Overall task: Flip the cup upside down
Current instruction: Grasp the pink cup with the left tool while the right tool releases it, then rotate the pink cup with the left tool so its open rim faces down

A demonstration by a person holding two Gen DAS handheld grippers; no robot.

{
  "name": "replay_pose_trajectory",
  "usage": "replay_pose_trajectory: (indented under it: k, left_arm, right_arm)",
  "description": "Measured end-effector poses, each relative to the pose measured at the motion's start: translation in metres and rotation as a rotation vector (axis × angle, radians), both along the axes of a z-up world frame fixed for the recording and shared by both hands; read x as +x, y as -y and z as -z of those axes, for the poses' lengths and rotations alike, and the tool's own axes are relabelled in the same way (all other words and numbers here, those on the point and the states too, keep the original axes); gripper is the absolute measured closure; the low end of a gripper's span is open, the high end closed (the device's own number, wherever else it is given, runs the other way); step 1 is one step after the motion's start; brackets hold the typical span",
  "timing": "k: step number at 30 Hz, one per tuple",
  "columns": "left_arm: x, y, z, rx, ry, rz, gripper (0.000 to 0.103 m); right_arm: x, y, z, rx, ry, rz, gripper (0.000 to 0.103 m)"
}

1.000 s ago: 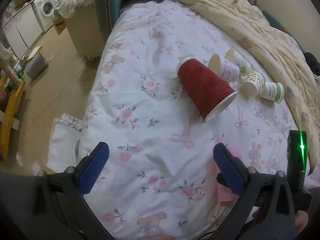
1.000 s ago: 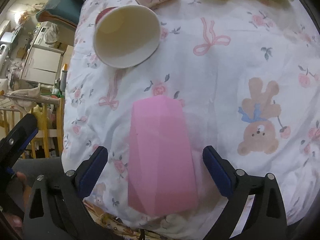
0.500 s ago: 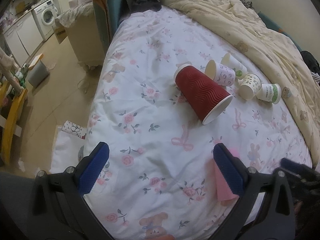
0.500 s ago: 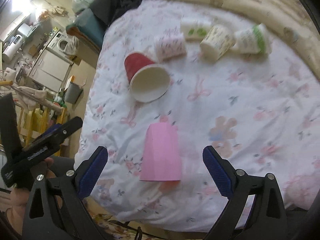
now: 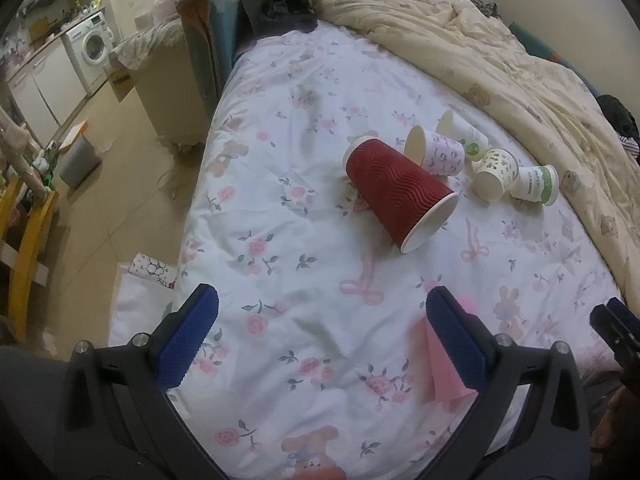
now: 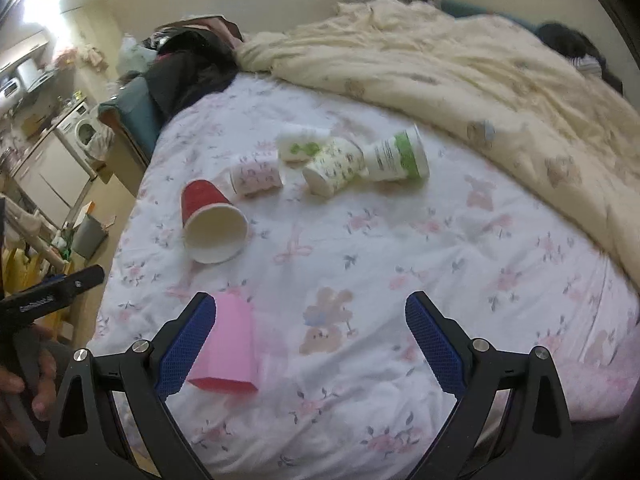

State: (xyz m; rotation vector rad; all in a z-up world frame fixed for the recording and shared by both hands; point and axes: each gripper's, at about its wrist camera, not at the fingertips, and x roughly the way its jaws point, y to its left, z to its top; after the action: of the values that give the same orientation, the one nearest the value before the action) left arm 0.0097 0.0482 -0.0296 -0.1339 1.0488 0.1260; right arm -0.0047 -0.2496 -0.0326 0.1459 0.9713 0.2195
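A pink faceted cup (image 6: 228,350) stands upside down on the floral bed sheet (image 6: 380,248), near the front edge; in the left wrist view it (image 5: 444,372) is partly hidden behind a fingertip. My right gripper (image 6: 310,344) is open and empty, held back above the sheet, with the pink cup at its left finger (image 6: 188,344). My left gripper (image 5: 320,340) is open and empty above the sheet's front left part. A big red ribbed cup (image 5: 396,192) lies on its side, also in the right wrist view (image 6: 210,220).
Several small paper cups (image 6: 332,160) lie on their sides behind the red cup, also in the left wrist view (image 5: 480,160). A cream duvet (image 6: 460,68) is piled at the back and right. The bed edge drops to the floor (image 5: 100,184) on the left.
My right gripper has pulled back and up from around the pink cup, which stays standing upside down. My left gripper has also risen and drawn back a little.
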Motion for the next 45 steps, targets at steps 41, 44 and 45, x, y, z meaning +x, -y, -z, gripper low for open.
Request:
replay_pose_trajectory:
  k: [41,44,45]
  left_arm:
    - [0.070,0.128,0.120,-0.163,-0.585,0.029,0.033]
    - [0.069,0.130,0.120,-0.171,-0.593,0.035,0.048]
    - [0.069,0.130,0.119,-0.175,-0.585,0.037,0.048]
  right_arm:
    - [0.015,0.045,0.009,0.077,-0.112,0.157,0.005]
    - [0.016,0.045,0.011,0.070,-0.119,0.159,0.005]
    - [0.016,0.045,0.011,0.067,-0.119,0.160,0.005]
